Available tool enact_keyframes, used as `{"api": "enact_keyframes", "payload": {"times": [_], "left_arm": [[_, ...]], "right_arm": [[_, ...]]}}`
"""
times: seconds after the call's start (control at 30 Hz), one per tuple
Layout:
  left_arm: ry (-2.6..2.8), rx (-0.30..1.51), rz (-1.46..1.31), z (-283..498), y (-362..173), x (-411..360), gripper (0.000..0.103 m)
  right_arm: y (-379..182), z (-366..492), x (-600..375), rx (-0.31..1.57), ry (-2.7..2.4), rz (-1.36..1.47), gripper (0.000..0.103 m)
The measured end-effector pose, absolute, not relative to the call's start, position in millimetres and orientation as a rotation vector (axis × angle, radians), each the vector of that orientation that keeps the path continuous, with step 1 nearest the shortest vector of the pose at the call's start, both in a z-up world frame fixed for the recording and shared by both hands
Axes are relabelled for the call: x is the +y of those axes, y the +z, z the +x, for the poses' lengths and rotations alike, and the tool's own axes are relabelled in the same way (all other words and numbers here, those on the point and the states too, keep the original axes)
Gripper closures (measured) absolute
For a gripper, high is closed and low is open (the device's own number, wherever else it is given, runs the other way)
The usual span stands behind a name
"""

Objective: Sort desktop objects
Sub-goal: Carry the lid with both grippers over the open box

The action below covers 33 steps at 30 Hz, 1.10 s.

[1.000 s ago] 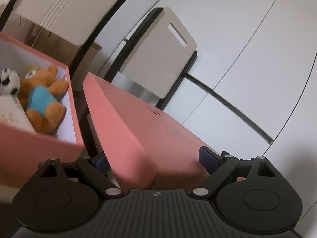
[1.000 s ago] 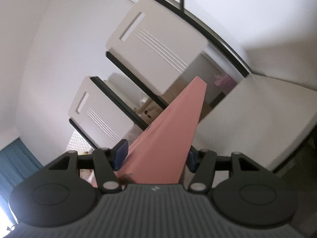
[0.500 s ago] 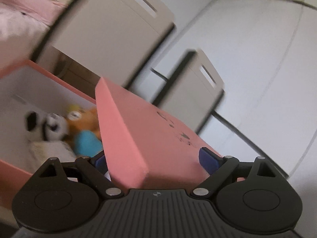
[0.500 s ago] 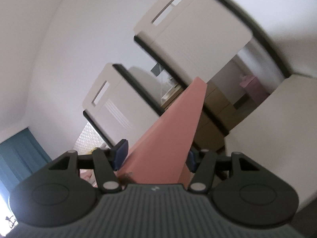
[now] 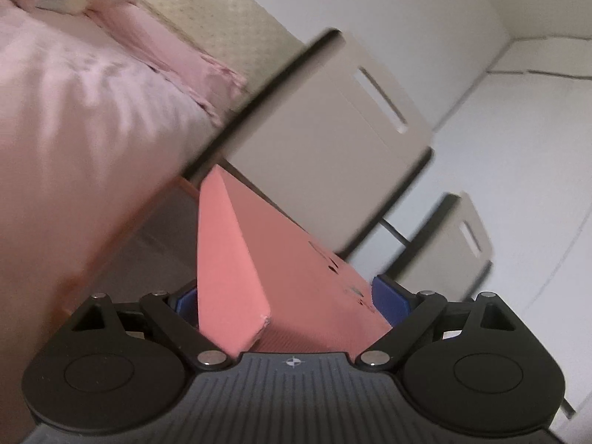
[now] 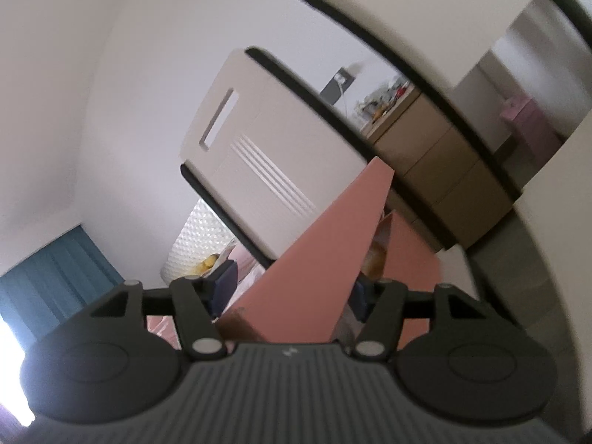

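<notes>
A pink box lid (image 5: 236, 270) is carried between both grippers, tilted edge-on. My left gripper (image 5: 286, 301) is shut on one end of it, its blue pads (image 5: 388, 299) against the lid's faces. In the right wrist view the lid (image 6: 318, 259) runs away as a narrow wedge between the fingers of my right gripper (image 6: 292, 288). Those jaws are opening: the left pad (image 6: 225, 281) stands clear of the lid, the right one still meets it. The open pink box (image 6: 410, 262) lies just beyond, an orange plush toy (image 6: 375, 259) showing inside. Its blurred wall (image 5: 111, 255) is left of the lid.
Two beige chair backs (image 5: 325, 140) with black frames stand close behind the lid. A bed with pink bedding (image 5: 74, 92) fills the left. A wooden dresser (image 6: 440, 159), a white table edge (image 6: 555, 203) and a blue curtain (image 6: 48, 273) appear around the right gripper.
Both grippers have swung sideways with the lid. The box's toys have slid out of the left wrist view and the bed has come in. The right gripper's left pad has parted from the lid.
</notes>
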<state>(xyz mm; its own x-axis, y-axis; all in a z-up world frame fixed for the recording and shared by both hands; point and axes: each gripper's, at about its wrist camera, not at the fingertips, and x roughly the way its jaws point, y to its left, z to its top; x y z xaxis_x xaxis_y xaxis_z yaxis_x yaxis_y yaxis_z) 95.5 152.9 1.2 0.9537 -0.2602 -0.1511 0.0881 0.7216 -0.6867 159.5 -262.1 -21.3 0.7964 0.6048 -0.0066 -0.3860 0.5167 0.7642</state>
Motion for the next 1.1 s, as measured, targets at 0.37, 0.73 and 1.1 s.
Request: {"api": "enact_keyframes", "payload": {"times": [0.37,0.73,1.1], "left_arm": [[-0.101,0.244,-0.735,96.5,-10.0,166.2,0.009],[0.063,0.237,-0.527,90.8,-2.6,134.9,0.006],[0.189,0.185,-0.329,84.8,3.4,113.8,0.0]], "right_arm": [[-46.4,181.0,-223.8,0.377,0.566,0.838,0.041],[-53.4,184.0,-227.3,0.413,0.564,0.847,0.04],[-47.1,187.7,-230.0,0.458,0.609,0.782,0.04]]}}
